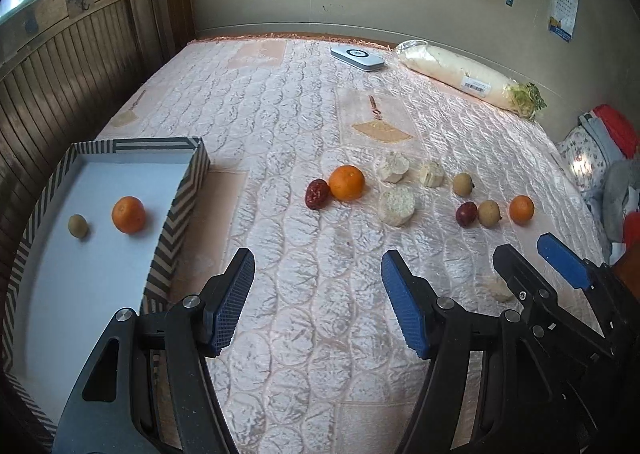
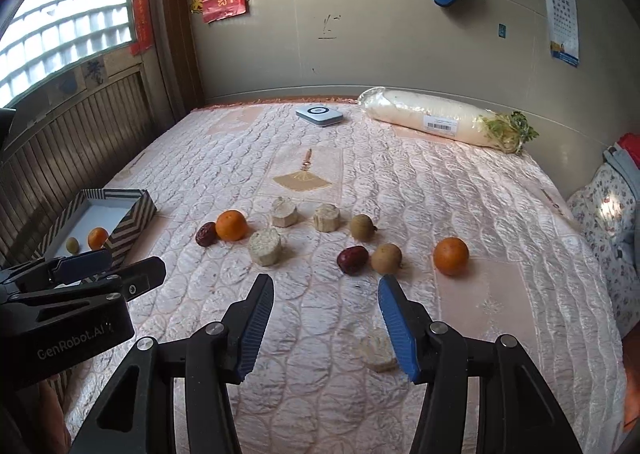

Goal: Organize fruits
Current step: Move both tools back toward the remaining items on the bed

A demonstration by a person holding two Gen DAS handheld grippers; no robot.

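Pink quilted bed (image 1: 304, 294) carries everything. Striped box (image 1: 188, 190) at nine o'clock already keeps one orange (image 1: 128, 215) and a longan (image 1: 77, 225), likely sorted. More fruit (image 2: 352, 259) waits at twelve o'clock. Left tool (image 1: 318, 302) is apart and empty. Right tool (image 2: 326, 328) is apart too, empty, probably ready to grab.

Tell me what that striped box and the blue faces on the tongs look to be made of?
The striped box looks like printed cardboard: thin, straight folded walls, a matte chevron print outside and a plain pale floor inside. The blue pads on the tongs look like rubber or soft plastic: a fine ribbed texture and a dull finish. Which of the two, I cannot tell.
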